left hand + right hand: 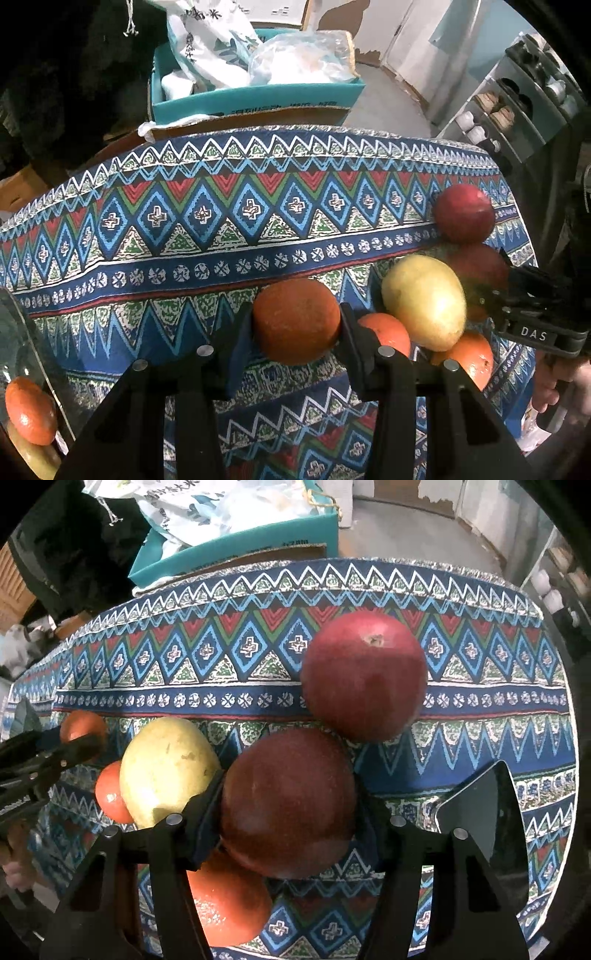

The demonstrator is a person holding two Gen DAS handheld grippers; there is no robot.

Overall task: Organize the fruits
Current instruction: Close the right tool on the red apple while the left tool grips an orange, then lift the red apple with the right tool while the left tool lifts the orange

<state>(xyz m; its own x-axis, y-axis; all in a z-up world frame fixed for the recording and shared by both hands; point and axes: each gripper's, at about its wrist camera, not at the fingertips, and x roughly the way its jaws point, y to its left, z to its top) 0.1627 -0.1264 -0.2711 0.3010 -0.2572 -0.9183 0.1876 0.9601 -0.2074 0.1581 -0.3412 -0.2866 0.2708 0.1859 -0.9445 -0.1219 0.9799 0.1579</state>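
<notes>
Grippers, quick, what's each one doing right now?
Left gripper: shut on an orange.
Right gripper: shut on a red apple.

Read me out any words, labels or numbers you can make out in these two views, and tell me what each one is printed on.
"DAS": white letters on a small dark label on the right gripper, seen in the left wrist view.
Print along the rim of the teal box: too small and blurred to read in either view.
Dark print on the white patterned bag in that box: too blurred to read.
Nothing readable on the fruit or the patterned tablecloth.
</notes>
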